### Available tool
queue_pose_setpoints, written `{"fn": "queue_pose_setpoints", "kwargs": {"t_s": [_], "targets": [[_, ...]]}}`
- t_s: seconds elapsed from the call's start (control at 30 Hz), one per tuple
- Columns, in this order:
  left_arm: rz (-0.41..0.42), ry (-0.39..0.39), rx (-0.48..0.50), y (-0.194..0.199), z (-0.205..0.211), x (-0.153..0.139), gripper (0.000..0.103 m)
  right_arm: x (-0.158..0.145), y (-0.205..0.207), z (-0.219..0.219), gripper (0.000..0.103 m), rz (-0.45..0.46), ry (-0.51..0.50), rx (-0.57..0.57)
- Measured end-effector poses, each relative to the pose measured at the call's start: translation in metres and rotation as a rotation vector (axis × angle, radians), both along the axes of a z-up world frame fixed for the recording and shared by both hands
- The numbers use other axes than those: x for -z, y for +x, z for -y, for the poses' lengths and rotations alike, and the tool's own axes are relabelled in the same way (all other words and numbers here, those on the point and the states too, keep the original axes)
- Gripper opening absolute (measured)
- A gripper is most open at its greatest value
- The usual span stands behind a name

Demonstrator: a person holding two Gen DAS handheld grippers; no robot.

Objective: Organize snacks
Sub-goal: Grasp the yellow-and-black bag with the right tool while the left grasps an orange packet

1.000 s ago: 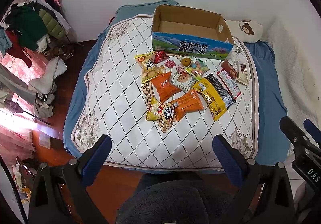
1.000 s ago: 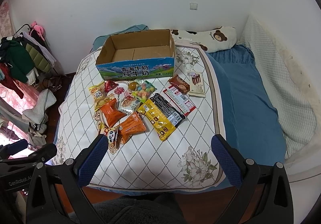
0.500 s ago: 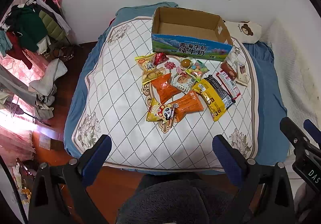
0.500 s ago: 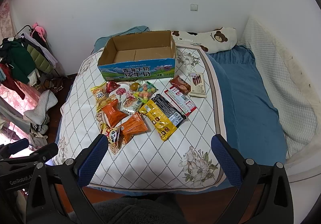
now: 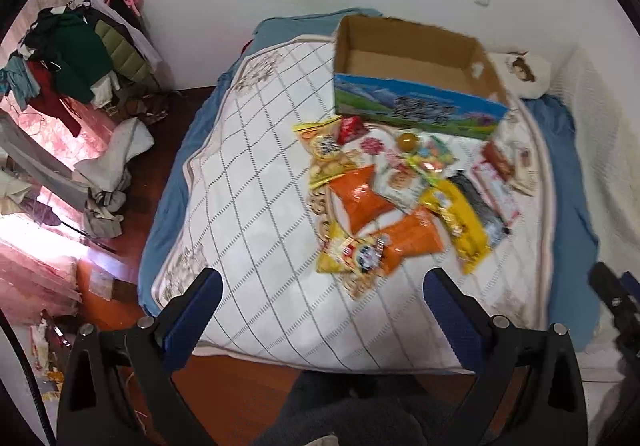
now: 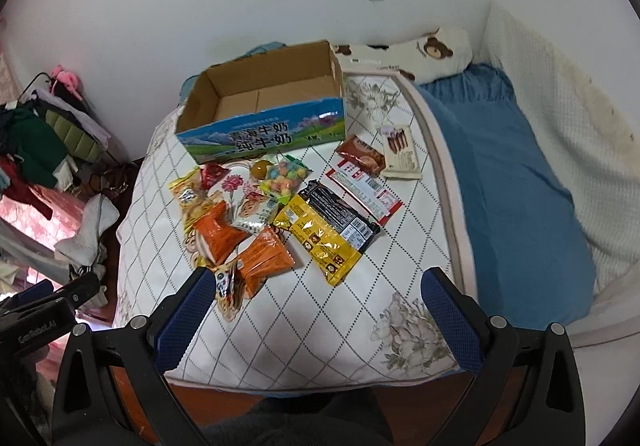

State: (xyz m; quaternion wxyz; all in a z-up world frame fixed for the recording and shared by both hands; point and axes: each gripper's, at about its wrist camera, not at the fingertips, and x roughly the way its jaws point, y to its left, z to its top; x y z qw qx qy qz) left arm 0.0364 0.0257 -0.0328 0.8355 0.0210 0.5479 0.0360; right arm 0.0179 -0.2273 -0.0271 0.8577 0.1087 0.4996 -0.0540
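Note:
Several snack packets lie on the quilted bed cover (image 6: 352, 298): two orange bags (image 6: 218, 234) (image 5: 408, 240), a yellow packet (image 6: 322, 242) (image 5: 460, 224), a black packet (image 6: 340, 216), a candy bag (image 6: 284, 176), a panda packet (image 5: 352, 254) and a white biscuit box (image 6: 400, 152). An open, empty cardboard milk box (image 6: 264, 102) (image 5: 412, 74) stands behind them. My left gripper (image 5: 324, 310) is open and empty over the bed's near edge. My right gripper (image 6: 316, 306) is open and empty, just short of the snacks.
A bear pillow (image 6: 436, 48) lies at the bed's head by the wall. A blue sheet (image 6: 516, 186) covers the bed's right side. A clothes rack (image 5: 72, 58) and laundry stand on the wooden floor at left.
Both grippers have moved forward toward the bed, so the snacks and box sit nearer. The left view has swung left and is blurred. Jaws stay open.

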Motion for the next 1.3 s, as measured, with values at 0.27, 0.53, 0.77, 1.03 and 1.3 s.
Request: {"fn": "queue_pose_setpoints", "kwargs": {"t_s": [0.27,0.53,0.77,1.03,1.3], "targets": [[-0.133,0.060,-0.005,0.054,-0.010,0.090,0.103,0.089,0.078,0.014,0.103,-0.080,-0.044,-0.035],[-0.229,0.101,0.066,0.073,0.015,0.164,0.103,0.192,0.161,0.012,0.103,-0.250,-0.103,-0.243],[-0.169,0.285,0.449,0.078,0.087,0.189,0.103,0.246,0.196,-0.001,0.103,-0.380,-0.138,-0.435],[-0.254,0.332,0.768,0.093,0.129,0.235,0.102,0.303,0.214,-0.003,0.102,-0.479,-0.150,-0.523],[-0.261,0.170,0.839,0.100,0.140,0.236,0.074,0.318,0.207,0.033,0.096,-0.466,-0.042,-0.429]]}}
